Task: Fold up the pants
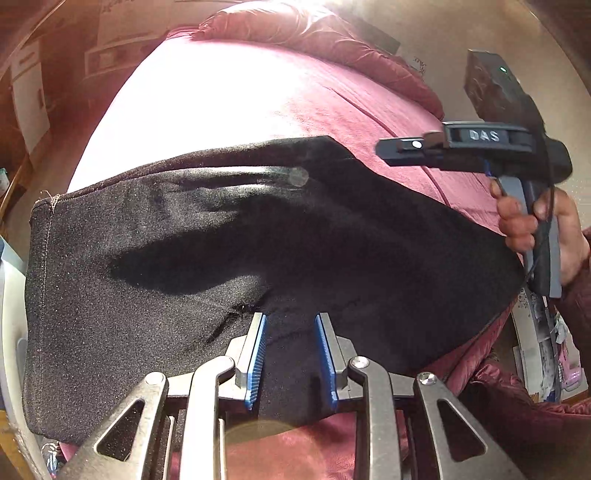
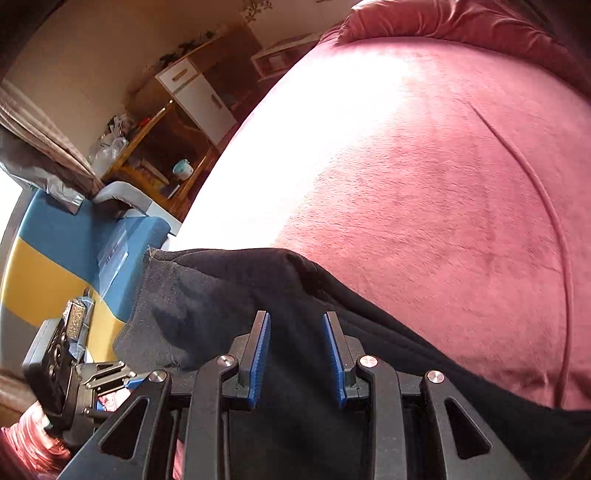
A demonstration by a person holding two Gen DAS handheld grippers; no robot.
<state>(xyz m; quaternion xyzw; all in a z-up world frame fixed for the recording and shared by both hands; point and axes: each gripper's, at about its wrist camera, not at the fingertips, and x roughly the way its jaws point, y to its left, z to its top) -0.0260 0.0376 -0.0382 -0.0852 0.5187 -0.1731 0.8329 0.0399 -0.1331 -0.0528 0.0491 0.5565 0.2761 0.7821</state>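
Black pants (image 1: pixel 221 240) lie folded across a dark pink bed cover (image 1: pixel 258 103), with a stitched hem at their left end. My left gripper (image 1: pixel 290 318) hovers over the near edge of the pants. Its blue pads (image 1: pixel 257 350) stand apart with nothing pinched between them. In the right wrist view, my right gripper (image 2: pixel 296 314) is open over the black pants (image 2: pixel 236 291), also with an empty gap. The right gripper's dark body (image 1: pixel 480 147) shows at the right of the left wrist view, held by a hand (image 1: pixel 517 221). The left gripper's body (image 2: pixel 74 369) sits at the lower left.
A rumpled pink duvet (image 1: pixel 306 26) is bunched at the far end of the bed. Beside the bed stand a white and wood cabinet (image 2: pixel 199 88), a wooden shelf with clutter (image 2: pixel 155 147) and a blue and yellow surface (image 2: pixel 55 251). A quilted red sleeve (image 1: pixel 535 387) is at lower right.
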